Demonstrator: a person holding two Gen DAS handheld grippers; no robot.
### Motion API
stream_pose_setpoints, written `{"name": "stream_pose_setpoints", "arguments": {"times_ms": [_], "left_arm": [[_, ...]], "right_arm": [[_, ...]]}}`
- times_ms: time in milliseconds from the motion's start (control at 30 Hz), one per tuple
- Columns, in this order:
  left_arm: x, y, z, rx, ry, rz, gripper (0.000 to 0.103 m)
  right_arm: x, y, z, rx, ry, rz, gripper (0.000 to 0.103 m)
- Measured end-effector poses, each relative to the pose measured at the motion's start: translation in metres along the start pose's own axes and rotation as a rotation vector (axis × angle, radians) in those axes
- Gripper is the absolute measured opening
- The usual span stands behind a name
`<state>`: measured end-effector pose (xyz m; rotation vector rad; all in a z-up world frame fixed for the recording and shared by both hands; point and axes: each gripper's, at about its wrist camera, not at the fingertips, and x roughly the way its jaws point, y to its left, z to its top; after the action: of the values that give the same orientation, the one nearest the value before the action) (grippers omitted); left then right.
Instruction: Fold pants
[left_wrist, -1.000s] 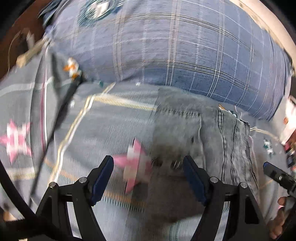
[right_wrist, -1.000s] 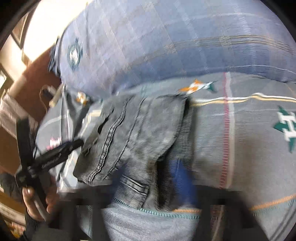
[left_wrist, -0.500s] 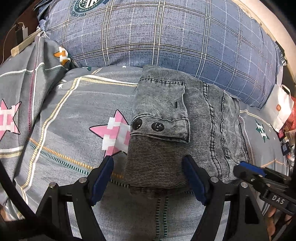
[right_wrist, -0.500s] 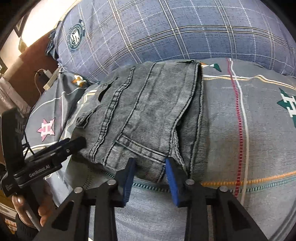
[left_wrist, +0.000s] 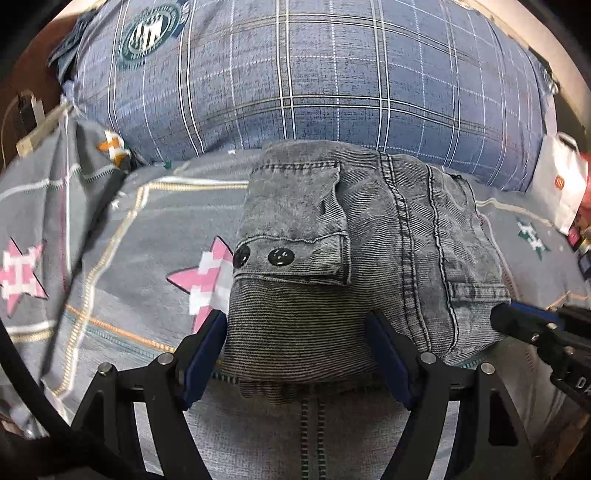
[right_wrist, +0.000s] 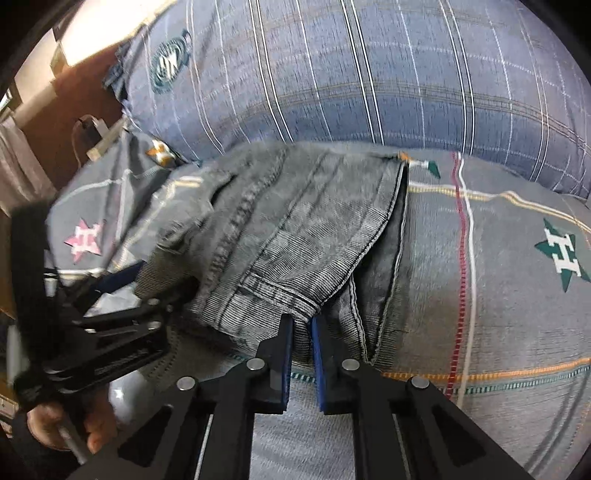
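The folded pair of grey washed-denim pants (left_wrist: 354, 258) lies in a thick bundle on the bed's grey patterned cover (left_wrist: 122, 258), its far edge against a big blue checked pillow (left_wrist: 314, 74). On top, a flap pocket with two black buttons (left_wrist: 275, 256) faces up. A pink pixelled star (left_wrist: 207, 275) printed on the cover peeks out beside the bundle's left edge.

The left tongs (left_wrist: 295, 352) stand wide, their blue pads to either side of the bundle's near left corner; whether the pads touch the cloth I cannot tell. The right tongs (right_wrist: 302, 354) are closing to a narrow gap, and a fold of the denim hem at the near edge sits between the blue pads and is pinched there. In the right wrist view the top layer at that corner is lifted off the darker layer beneath.

A hand (right_wrist: 70, 424) grips the left tool's handle at the lower left of the right wrist view. A white paper bag (left_wrist: 565, 184) stands beyond the bed's right side, and a green star print (right_wrist: 561, 254) marks the cover to the right of the pants.
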<state>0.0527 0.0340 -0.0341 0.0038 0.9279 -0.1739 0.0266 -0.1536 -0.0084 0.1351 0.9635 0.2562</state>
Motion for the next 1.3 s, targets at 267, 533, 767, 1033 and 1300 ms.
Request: {"name": "stream_pose_setpoints", "arguments": {"times_ms": [267,533,767,1033,1300], "left_arm": [[0.01,0.005,0.003,-0.014,0.02,-0.009,0.087],[-0.004,0.003,-0.01,-0.002,-0.001,0.006,0.087],[-0.018,0.004,-0.033,-0.022,-0.04,0.03,0.086],[-0.014,-0.005,-0.073,0.01,0.069,0.125,0.087],[-0.018,-0.007,-0.078,0.019,0.02,0.177,0.087]], "right_arm": [[0.023,-0.004,-0.004,0.015,0.092,-0.012,0.011],[0.015,-0.02,-0.02,0.112,0.066,0.061,0.019],[0.008,-0.011,-0.05,0.096,0.06,0.042,0.069],[-0.001,0.003,-0.087,0.072,0.057,-0.082,0.071],[-0.005,0.006,-0.093,0.083,0.057,-0.116,0.075]]}}
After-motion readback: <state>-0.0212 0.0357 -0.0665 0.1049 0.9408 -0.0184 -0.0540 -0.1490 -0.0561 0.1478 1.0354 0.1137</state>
